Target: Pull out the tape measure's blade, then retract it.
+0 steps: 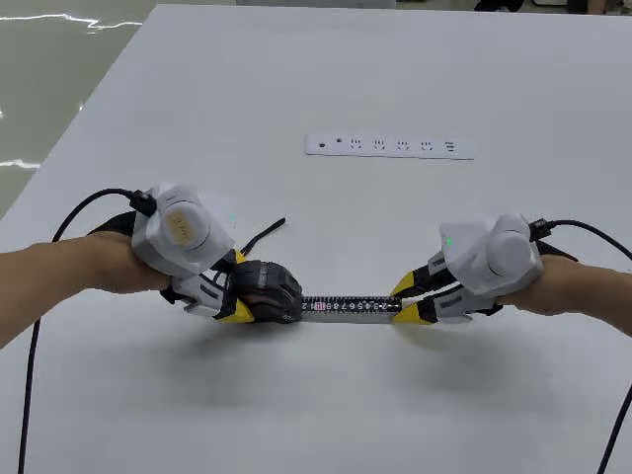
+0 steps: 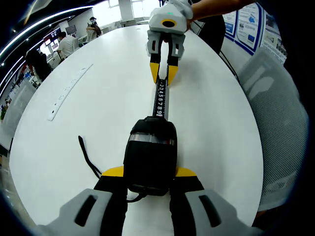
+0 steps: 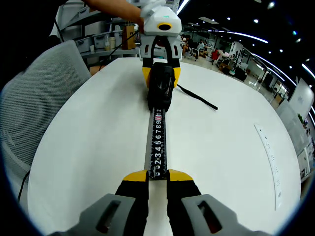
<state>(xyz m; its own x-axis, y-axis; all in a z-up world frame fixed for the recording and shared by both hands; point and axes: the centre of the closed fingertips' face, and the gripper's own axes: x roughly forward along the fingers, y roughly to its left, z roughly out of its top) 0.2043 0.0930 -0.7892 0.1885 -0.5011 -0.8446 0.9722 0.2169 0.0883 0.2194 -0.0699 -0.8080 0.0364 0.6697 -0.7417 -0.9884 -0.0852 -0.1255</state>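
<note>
Two grippers are held low over a white table [image 1: 296,79], one at each end of the tape measure [image 1: 265,293]. The black case [image 2: 150,152] is clamped between the jaws of the left gripper [image 1: 240,286], with the yellow tips pressed against both its sides. It's kept right down at the tabletop on the near part of the table, though whether it's actually resting there can't be told for sure.

A short stretch of blade [image 1: 351,305] is pulled out to the right, dead straight, with the printed numbers facing up. Its free end is pinched by the right gripper [image 1: 405,301]. In the right gripper view the yellow tips are seen squeezed in on both edges of the strip, right by the lowest numbers. So the grippers are pretty much pointed straight at each other, with the exposed blade between them.

A thin black wrist strap [image 2: 87,155] is trailed from the case across the table, beside the left gripper. Further back, well apart from all that, a white power strip [image 1: 390,146] is laid flat. Black cables [image 1: 99,193] are run off from both grippers. A grey mesh chair [image 2: 280,123] is parked next to the table. Some people [image 2: 64,42] can be made out in the background of the left gripper view, too small for any detail.
</note>
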